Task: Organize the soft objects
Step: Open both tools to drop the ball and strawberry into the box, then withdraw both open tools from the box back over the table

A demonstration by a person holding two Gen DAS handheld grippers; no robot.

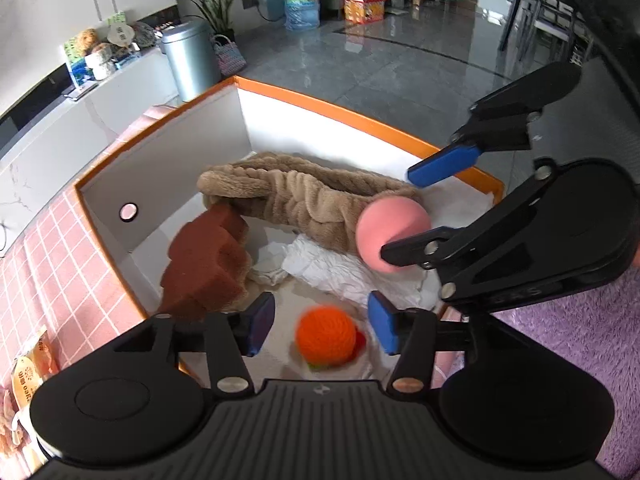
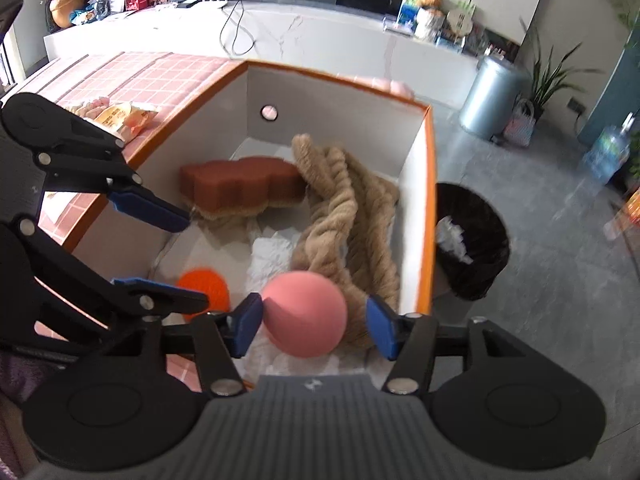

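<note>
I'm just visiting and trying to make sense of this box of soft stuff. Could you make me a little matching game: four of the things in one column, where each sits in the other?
Things:
1. pink ball
2. orange yarn ball
3. brown sponge
4. tan plush band

Places:
A. leaning in the box corner
B. between the open right gripper fingers
C. draped across the box
D. below the open left gripper

Pairs: 1-B, 2-D, 3-A, 4-C

Orange ball [image 1: 326, 336], lower centre of the left wrist view: blurring at its edges; a red and green patch is peeking out beneath it, unidentifiable. In the right wrist view a black finger is covering part of it. Snack packet [image 1: 30, 376], lower left: frame edge is cutting it off. White paper [image 1: 340, 270]: towel [image 1: 304, 196] is partly covering it.
</note>
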